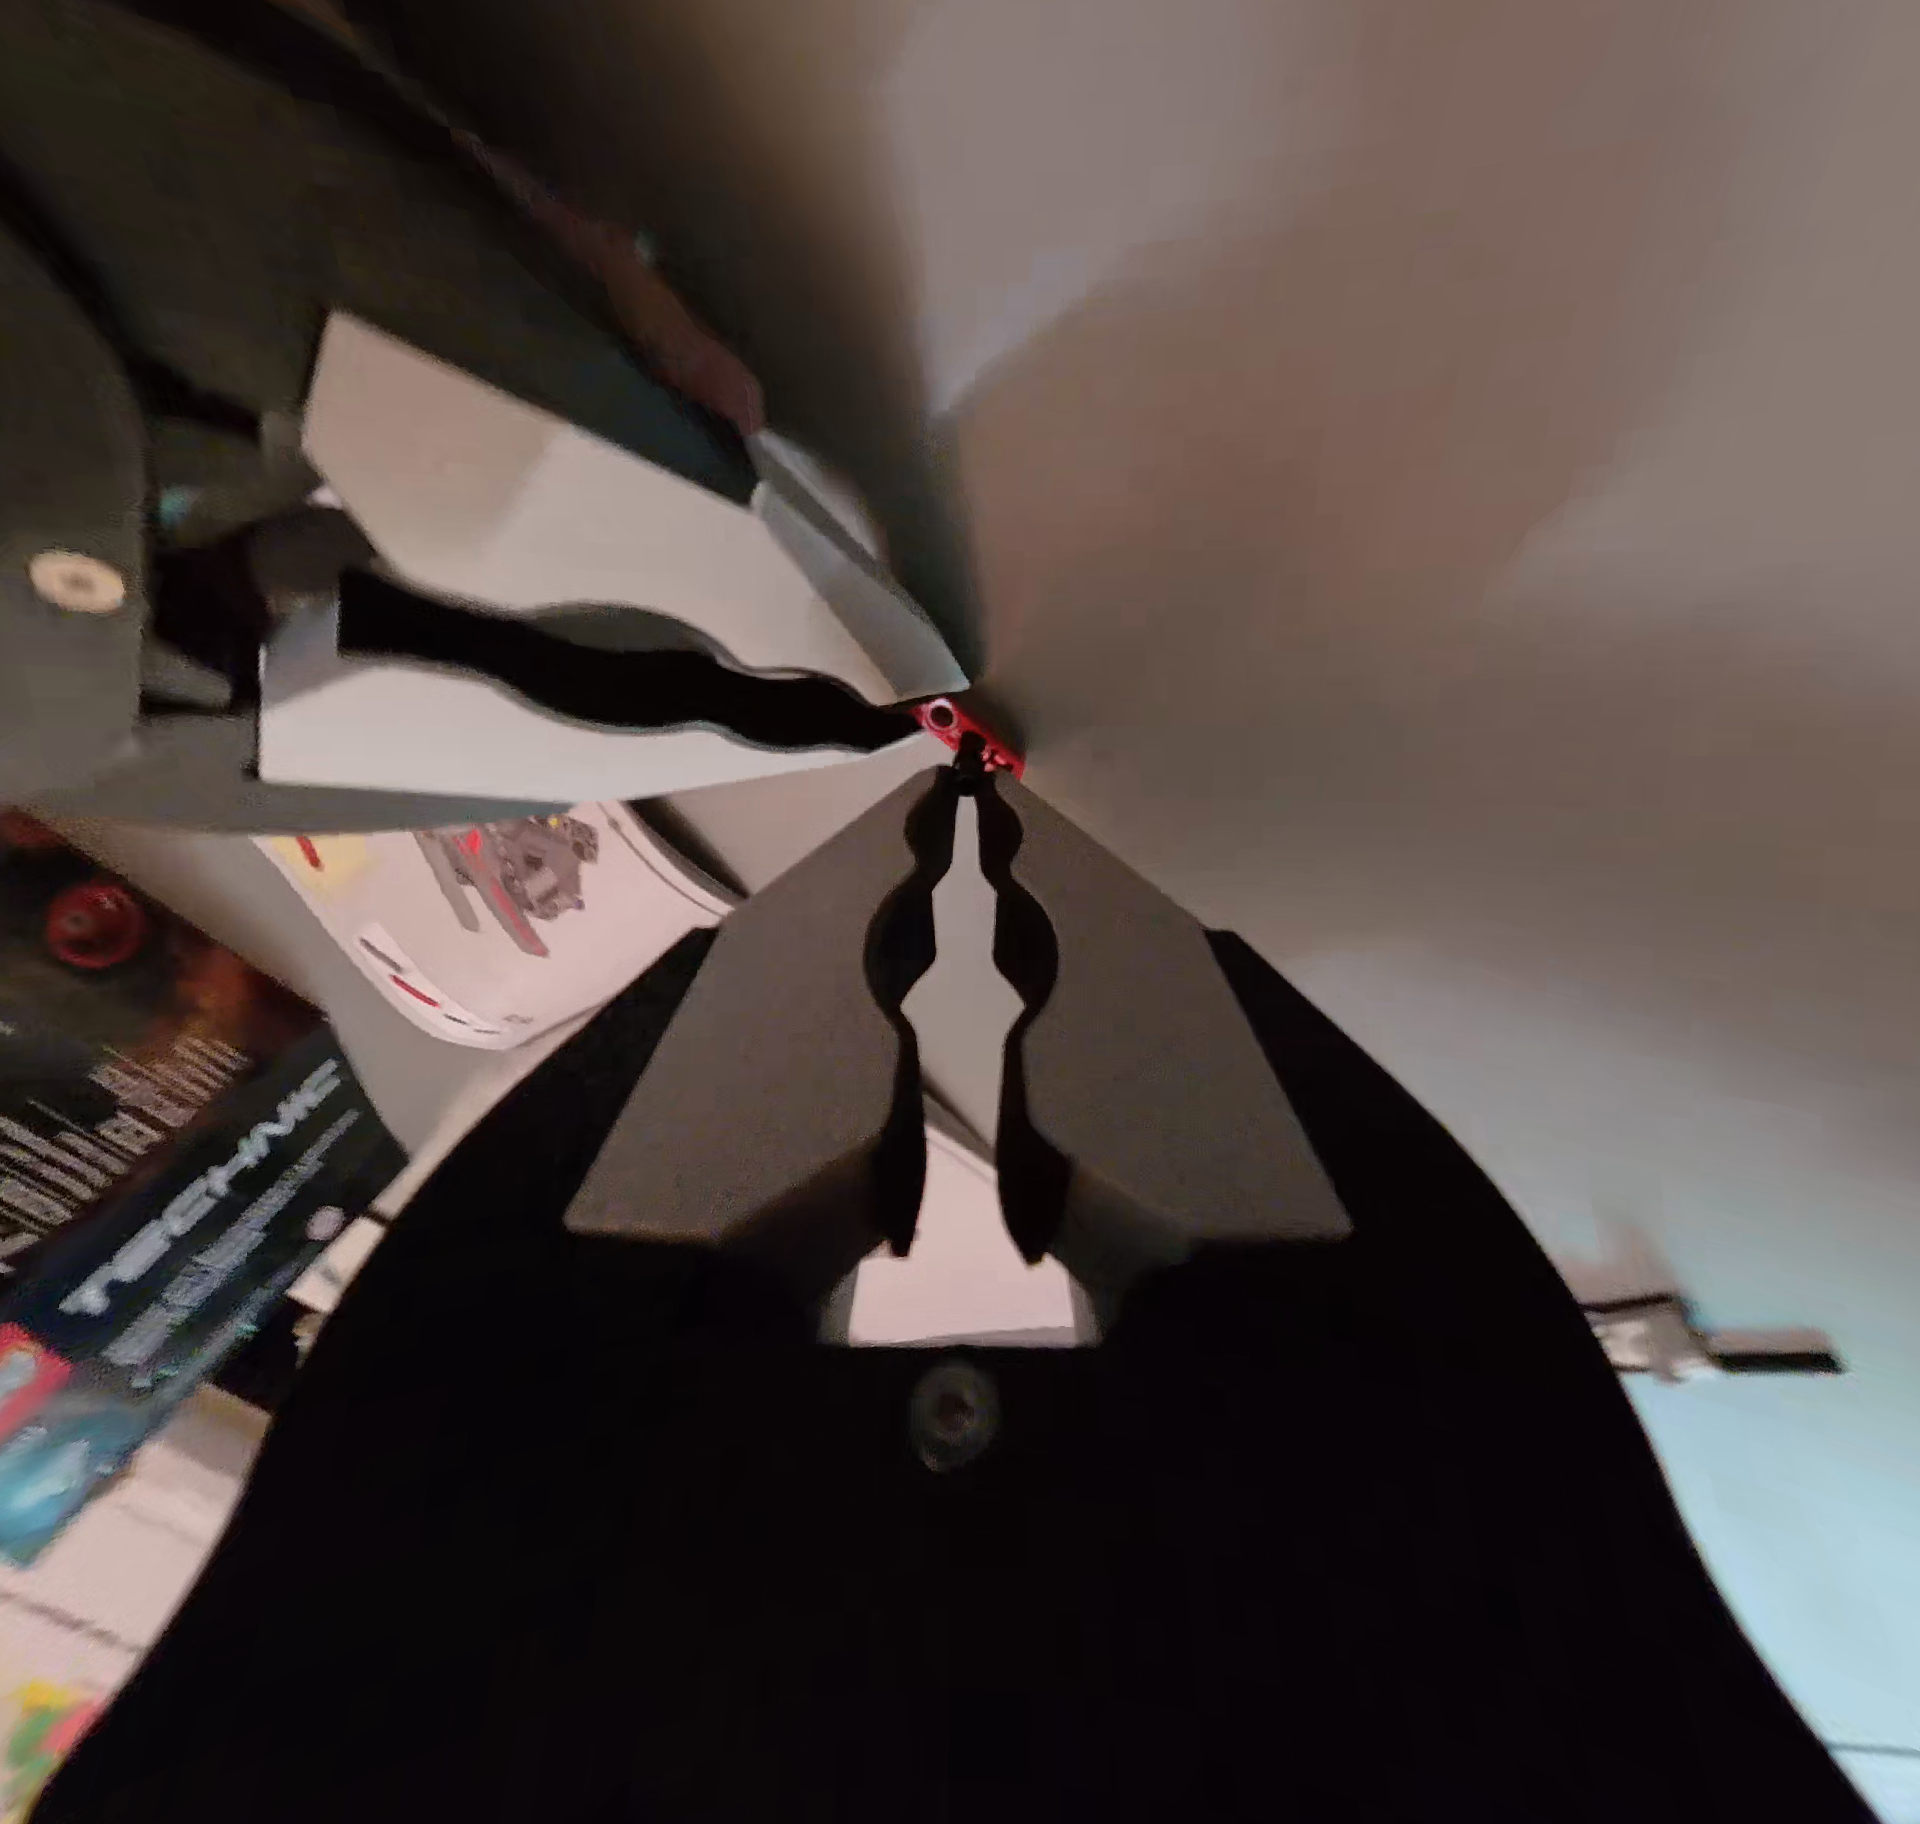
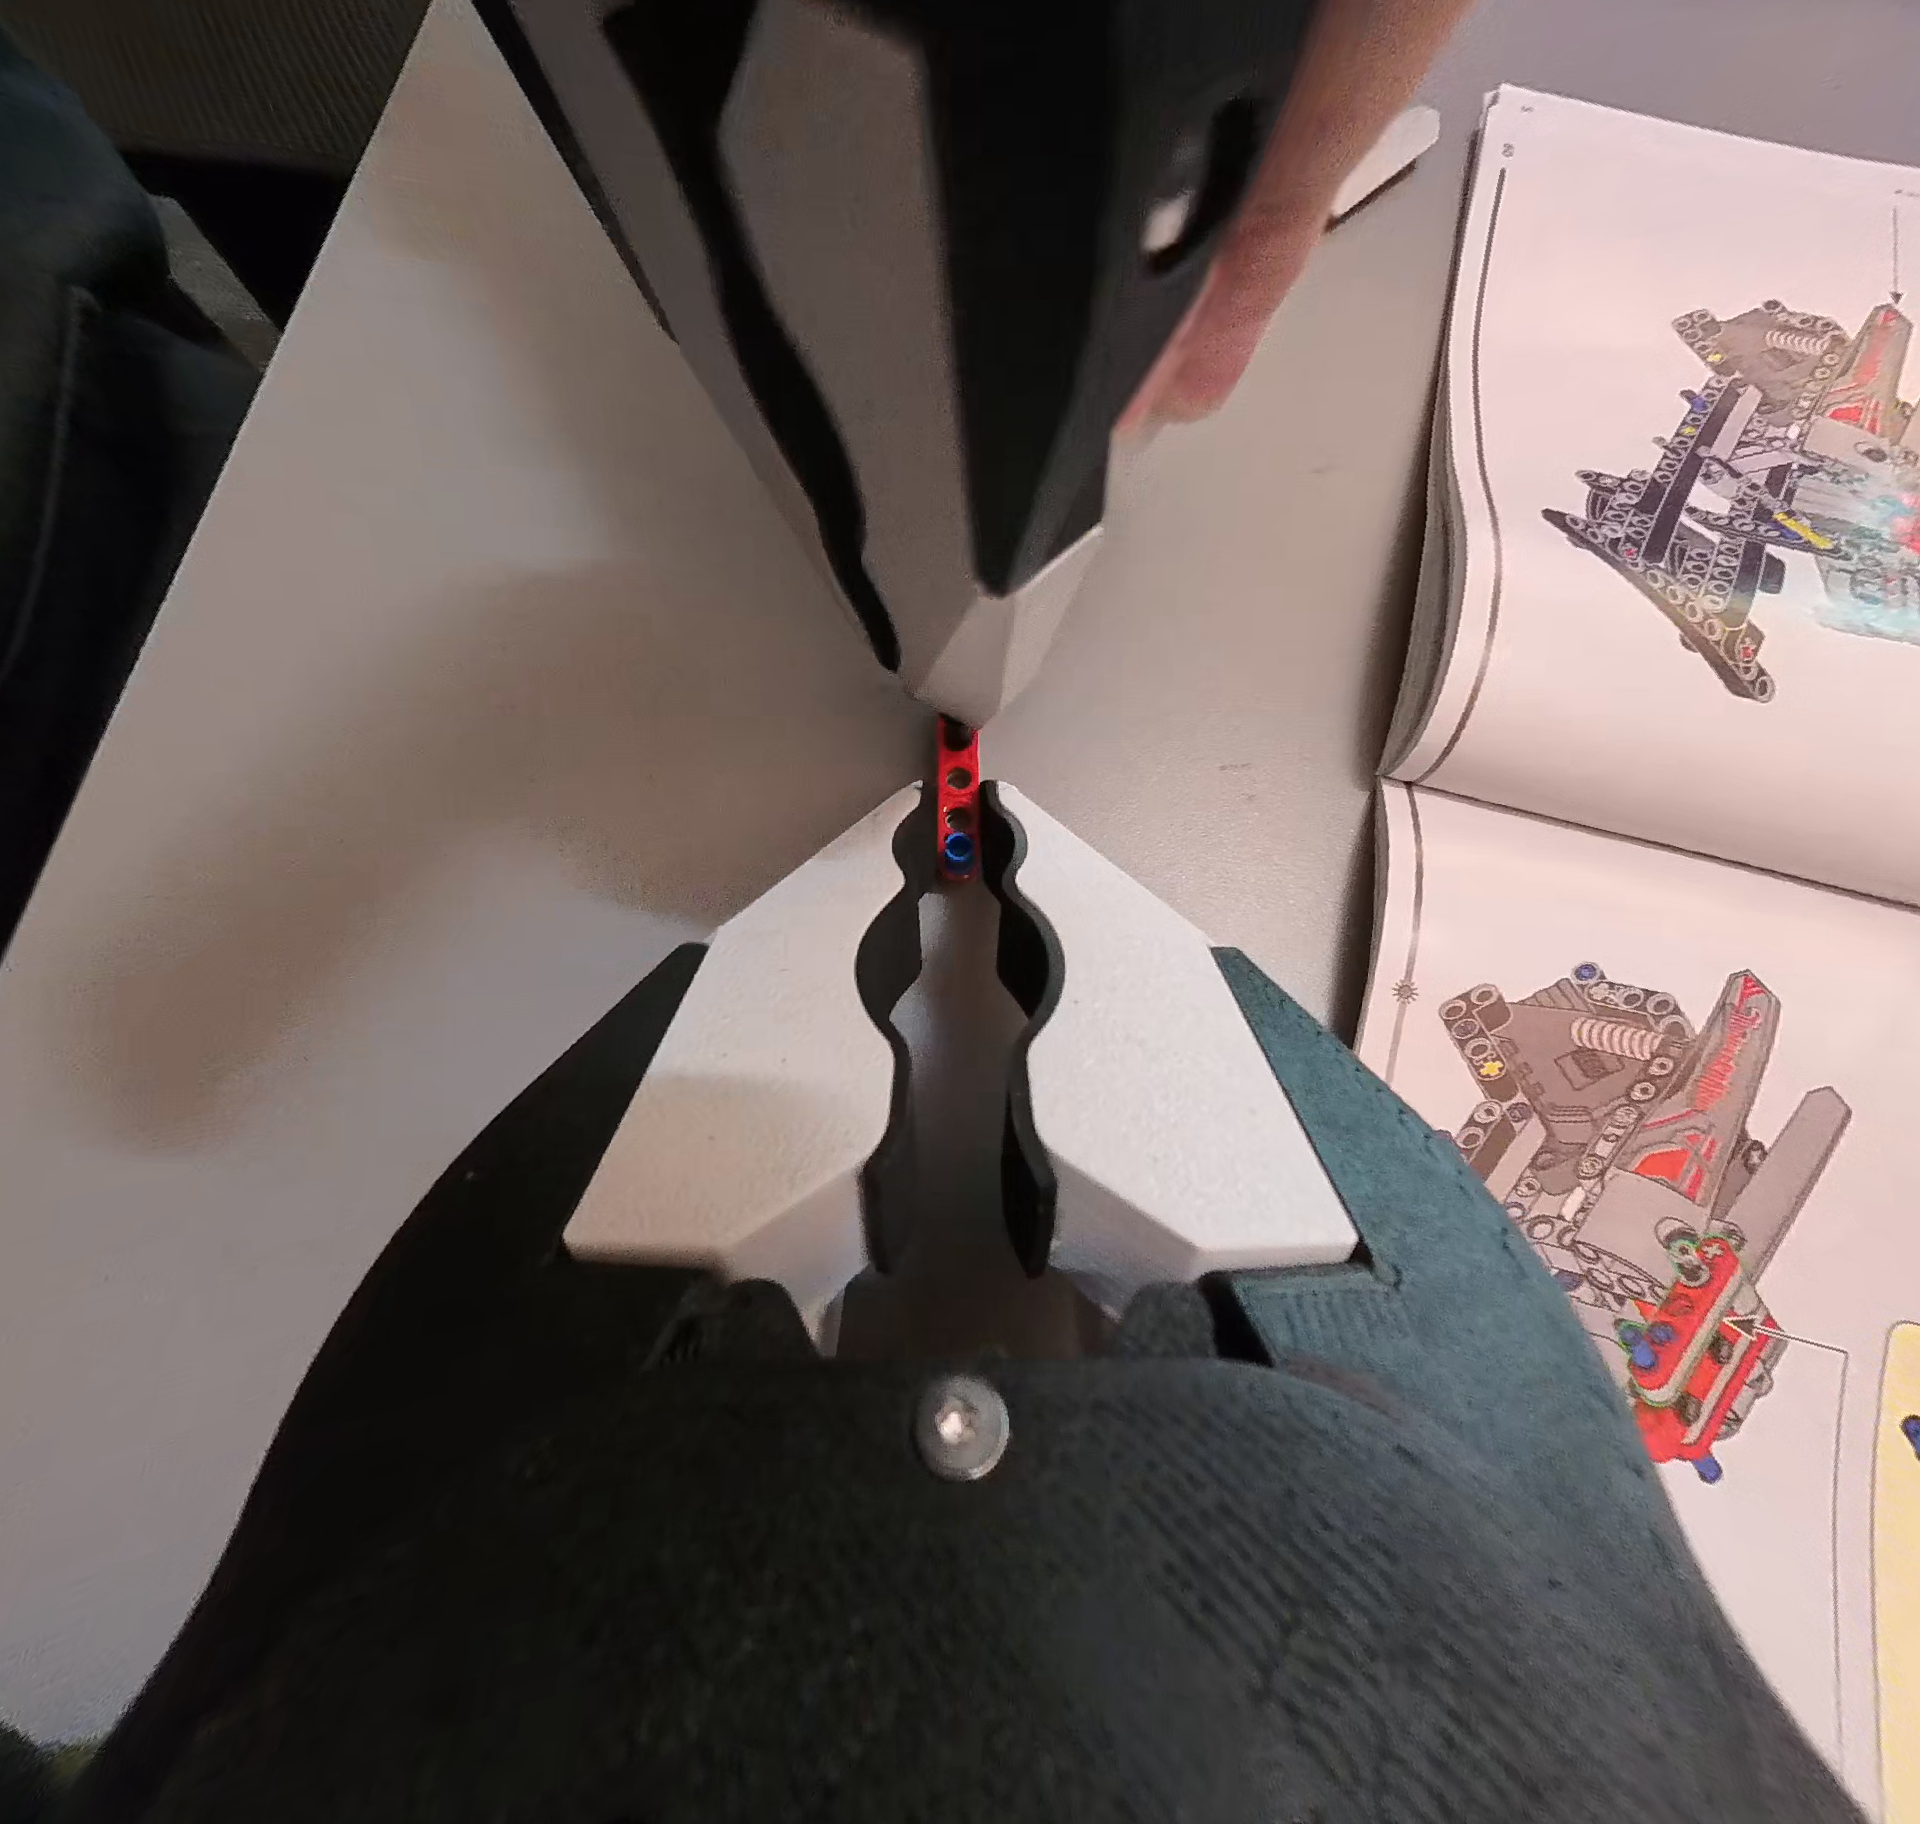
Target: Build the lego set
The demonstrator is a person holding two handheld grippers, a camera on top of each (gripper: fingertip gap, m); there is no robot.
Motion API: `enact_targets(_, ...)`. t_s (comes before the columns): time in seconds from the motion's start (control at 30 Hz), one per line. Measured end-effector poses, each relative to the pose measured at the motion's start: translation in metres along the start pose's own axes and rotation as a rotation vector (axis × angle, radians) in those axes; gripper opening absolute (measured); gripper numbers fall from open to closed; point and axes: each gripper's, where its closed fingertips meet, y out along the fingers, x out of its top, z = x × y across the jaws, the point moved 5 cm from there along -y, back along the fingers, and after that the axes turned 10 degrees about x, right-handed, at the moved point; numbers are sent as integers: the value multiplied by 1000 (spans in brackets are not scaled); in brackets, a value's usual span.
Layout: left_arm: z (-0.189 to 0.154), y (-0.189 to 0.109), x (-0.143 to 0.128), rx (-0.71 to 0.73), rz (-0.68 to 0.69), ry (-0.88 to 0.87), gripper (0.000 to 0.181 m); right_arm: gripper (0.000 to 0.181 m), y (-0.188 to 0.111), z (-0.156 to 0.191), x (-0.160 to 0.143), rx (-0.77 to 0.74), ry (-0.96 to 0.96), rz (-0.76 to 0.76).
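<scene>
Red holed beam (image 2: 957, 800) (blue pin (image 2: 958, 847) inserted).

Right gripper (image 2: 953, 787): white faceted fingers, black wavy pads, dark teal body, silver screw.

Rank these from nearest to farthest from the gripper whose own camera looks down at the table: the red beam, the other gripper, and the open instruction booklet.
From the right gripper, in the right wrist view:
1. Red beam: clamped between its fingertips, a blue pin in one hole.
2. Left gripper: straight ahead, its tips at the beam's far end.
3. Instruction booklet: off to the right on the white table.
</scene>
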Motion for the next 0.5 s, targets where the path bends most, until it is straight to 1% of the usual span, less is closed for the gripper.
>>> enact_targets(0.03, 0, 0, 0, -6, 2, 36, 1, 7, 0, 0, 0, 5, 6, -1)
enact_targets(0.2, 4, 1, 1, -83, -20, 116, 1, 7, 0, -1, 0, 19, 17, -3)
enact_targets(0.37, 3, 2, 6, -96, 24, 264, 1, 7, 0, -1, 0, 22, 19, -3)
enact_targets(0.5, 3, 2, 7, -82, 21, 264, 1, 7, 0, -1, 0, 18, 15, -2)
